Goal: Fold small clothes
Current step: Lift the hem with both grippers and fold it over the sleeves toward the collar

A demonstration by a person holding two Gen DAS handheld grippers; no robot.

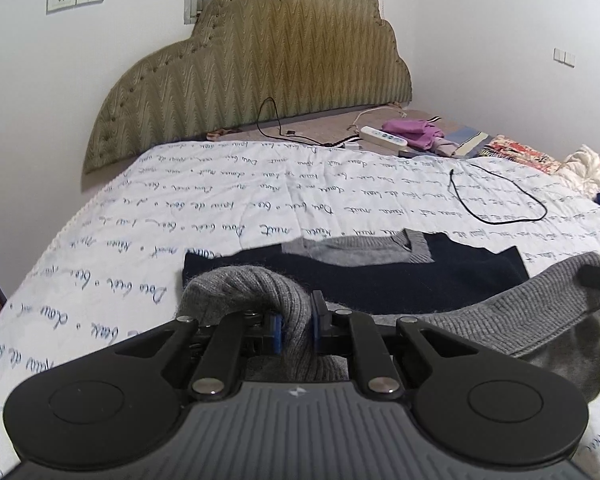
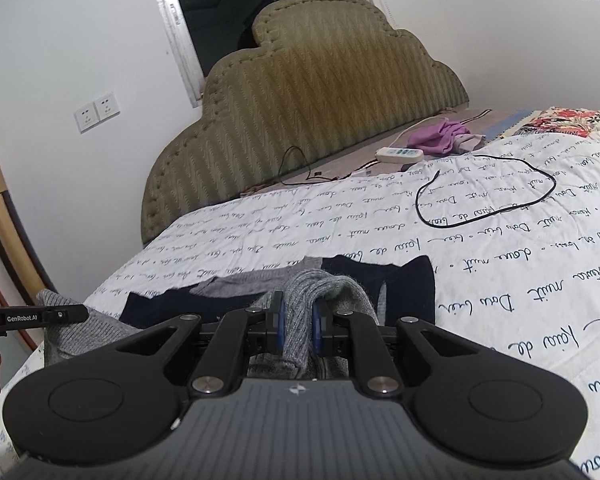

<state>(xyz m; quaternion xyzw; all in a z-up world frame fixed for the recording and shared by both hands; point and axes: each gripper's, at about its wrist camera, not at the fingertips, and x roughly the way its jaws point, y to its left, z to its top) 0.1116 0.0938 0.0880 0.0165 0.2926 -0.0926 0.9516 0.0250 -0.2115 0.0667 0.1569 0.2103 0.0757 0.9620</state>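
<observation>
Two grippers hold one garment. The bed (image 1: 260,184), covered by a script-printed quilt, fills the middle of both views; one sweater (image 1: 400,280), navy with grey trim, lies flat at lower centre. The left gripper (image 1: 296,328) has its jaws narrow, pinching a roll of grey ribbed hem between the blue pads. The right gripper (image 2: 298,328) is likewise clamped on a bunch of grey knit. In the left view the right tool's finger shows at the right edge, with the hem stretched between the two.

Procedure, as judged: carry both hem corners forward toward the collar at an even pace, keep the edge taut and level, lay it square on the navy body, then release.

Count, upper right of frame: one looped black cable (image 2: 488,192), one power strip (image 2: 400,155), one purple cloth (image 2: 440,138).
</observation>
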